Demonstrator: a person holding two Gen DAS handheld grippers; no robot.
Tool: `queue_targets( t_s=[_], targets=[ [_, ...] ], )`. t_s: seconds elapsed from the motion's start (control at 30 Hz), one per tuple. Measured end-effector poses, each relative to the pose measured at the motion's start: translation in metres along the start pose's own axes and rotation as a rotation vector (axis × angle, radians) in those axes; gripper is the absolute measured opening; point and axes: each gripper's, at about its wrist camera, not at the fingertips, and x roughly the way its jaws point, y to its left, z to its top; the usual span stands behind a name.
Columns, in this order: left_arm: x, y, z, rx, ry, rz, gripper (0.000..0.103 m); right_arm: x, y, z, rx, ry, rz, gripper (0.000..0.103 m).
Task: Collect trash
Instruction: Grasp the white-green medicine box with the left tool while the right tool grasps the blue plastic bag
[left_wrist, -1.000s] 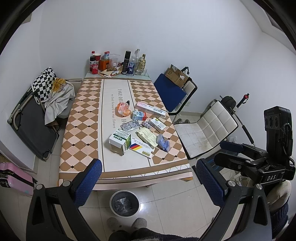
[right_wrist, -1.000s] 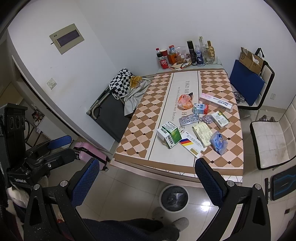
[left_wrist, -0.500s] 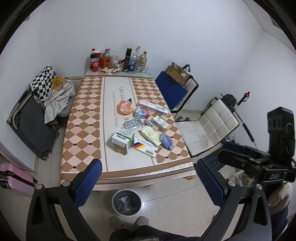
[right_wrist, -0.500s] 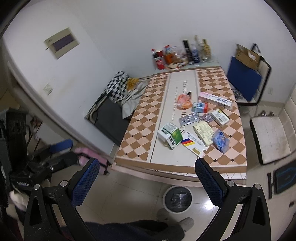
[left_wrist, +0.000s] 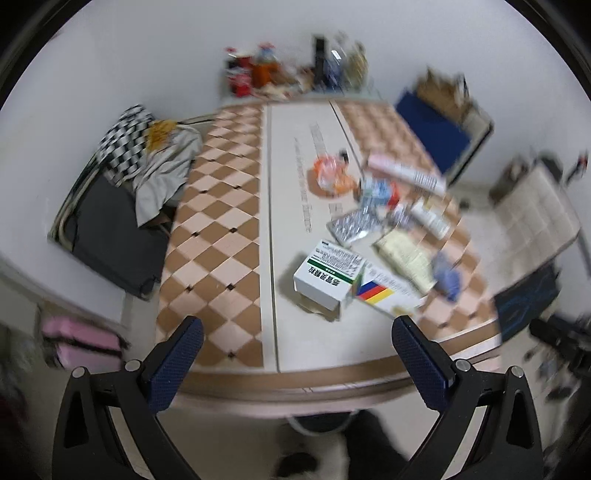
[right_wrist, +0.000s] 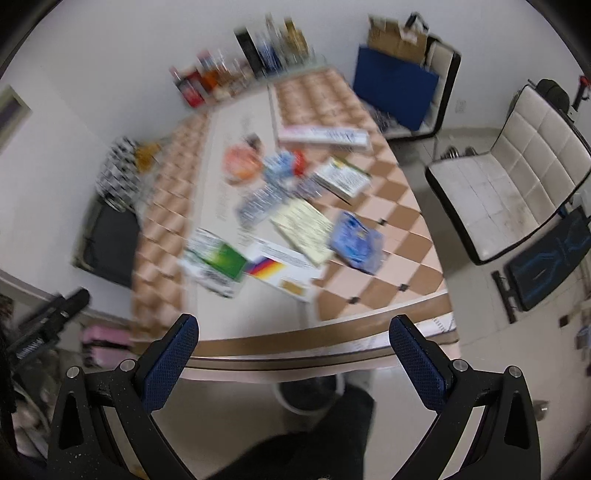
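Note:
Trash lies on a checkered table (left_wrist: 221, 236): a green-and-white box (left_wrist: 327, 277) (right_wrist: 214, 264), a flat box with colour stripes (left_wrist: 384, 293) (right_wrist: 282, 271), a blister pack (left_wrist: 352, 225), a yellow leaflet (right_wrist: 301, 225), a blue wrapper (right_wrist: 356, 242) (left_wrist: 448, 275), an orange bag (left_wrist: 330, 175) and a long pink box (right_wrist: 323, 134). My left gripper (left_wrist: 295, 354) and right gripper (right_wrist: 293, 354) are both open and empty, above the table's near edge. A bin (right_wrist: 308, 393) stands under the table edge.
Bottles (left_wrist: 295, 72) stand at the table's far end. A white padded chair (right_wrist: 509, 184) and a blue-cushioned chair (right_wrist: 397, 88) are to the right. A dark folding cot (left_wrist: 110, 229) with clothes is to the left. Both views are motion-blurred.
Both grippers have moved forward and down toward the table, which fills more of each view. The right view has swung right. Both stay open.

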Motion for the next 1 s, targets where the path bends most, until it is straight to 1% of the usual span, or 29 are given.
queue_targets(
  t_s=[0.03,0.1,0.2,0.3,0.37,0.43,0.47,0.5,0.53,0.57,0.6,0.63,0.67,0.73,0.8,0.83,0.9,1.0],
  targets=[
    [0.015,-0.006,0.008,0.038,0.025,0.003,0.103,0.018,-0.007,0.008,-0.015,0.029,-0.014,0.103],
    [0.059,-0.024,0.025,0.145,0.109,0.025,0.103,0.062,-0.024,0.03,-0.046,0.107,-0.038,0.103],
    [0.11,-0.044,0.043,0.253,0.209,0.042,0.103,0.122,-0.044,0.058,-0.087,0.201,-0.066,0.103],
    [0.153,-0.062,0.053,0.356,0.278,0.062,0.103,0.171,-0.055,0.078,-0.12,0.269,-0.073,0.103],
    [0.172,-0.068,0.055,0.404,0.318,0.071,0.103,0.196,-0.057,0.086,-0.141,0.31,-0.067,0.103],
    [0.192,-0.071,0.056,0.43,0.37,0.064,0.102,0.216,-0.06,0.093,-0.148,0.336,-0.056,0.098],
    [0.198,-0.07,0.056,0.428,0.385,0.06,0.1,0.224,-0.061,0.096,-0.143,0.349,-0.033,0.095],
    [0.202,-0.07,0.058,0.423,0.394,0.055,0.092,0.231,-0.062,0.098,-0.128,0.365,-0.006,0.085],
    [0.205,-0.07,0.057,0.41,0.409,0.033,0.088,0.235,-0.063,0.1,-0.115,0.374,0.015,0.075],
    [0.207,-0.071,0.058,0.39,0.416,0.015,0.086,0.237,-0.064,0.101,-0.101,0.375,0.033,0.073],
    [0.206,-0.07,0.058,0.376,0.41,0.015,0.084,0.238,-0.064,0.102,-0.098,0.372,0.044,0.064],
    [0.204,-0.069,0.058,0.364,0.407,0.015,0.084,0.237,-0.064,0.103,-0.095,0.367,0.053,0.053],
    [0.201,-0.068,0.058,0.346,0.404,0.009,0.083,0.234,-0.064,0.103,-0.085,0.361,0.064,0.048],
    [0.196,-0.064,0.057,0.293,0.395,0.007,0.083,0.227,-0.067,0.105,-0.058,0.343,0.081,0.032],
    [0.188,-0.061,0.056,0.256,0.38,0.01,0.083,0.217,-0.069,0.105,-0.031,0.324,0.098,0.025],
    [0.184,-0.061,0.056,0.233,0.369,0.023,0.083,0.212,-0.07,0.105,-0.018,0.309,0.104,0.023],
    [0.173,-0.061,0.055,0.187,0.34,0.045,0.083,0.199,-0.071,0.105,-0.004,0.285,0.11,0.021],
    [0.162,-0.062,0.055,0.147,0.3,0.093,0.083,0.179,-0.069,0.099,0.0,0.257,0.129,0.02]
  ],
)
